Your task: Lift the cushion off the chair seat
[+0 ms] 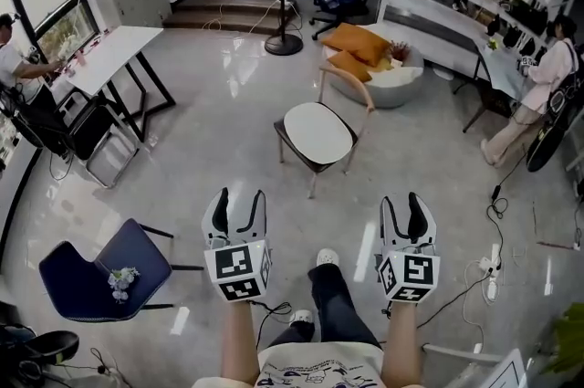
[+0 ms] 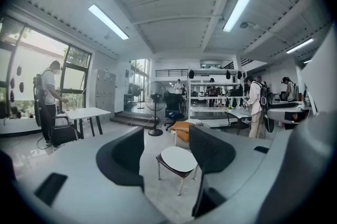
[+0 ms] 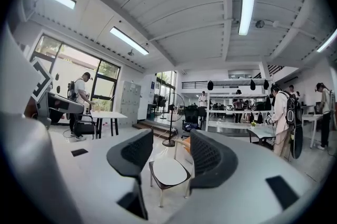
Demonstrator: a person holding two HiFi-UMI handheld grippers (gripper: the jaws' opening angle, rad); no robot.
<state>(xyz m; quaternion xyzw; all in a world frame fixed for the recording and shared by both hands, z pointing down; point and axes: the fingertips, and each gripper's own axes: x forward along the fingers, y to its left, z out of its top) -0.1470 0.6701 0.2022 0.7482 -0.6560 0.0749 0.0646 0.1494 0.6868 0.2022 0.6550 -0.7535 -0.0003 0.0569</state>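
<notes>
Just behind chair (image 1: 294, 149), orange pillows (image 1: 358, 45).

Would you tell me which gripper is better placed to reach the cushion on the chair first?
Left, marginally. Both the left gripper and right gripper are open, empty and short of the cushion, but the chair's backrest rims its far right side, leaving the near left edge open.

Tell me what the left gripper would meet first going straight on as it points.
Likely the white cushion on the chair, framed between the left gripper's open jaws; only floor shows before it; depth is unclear.
</notes>
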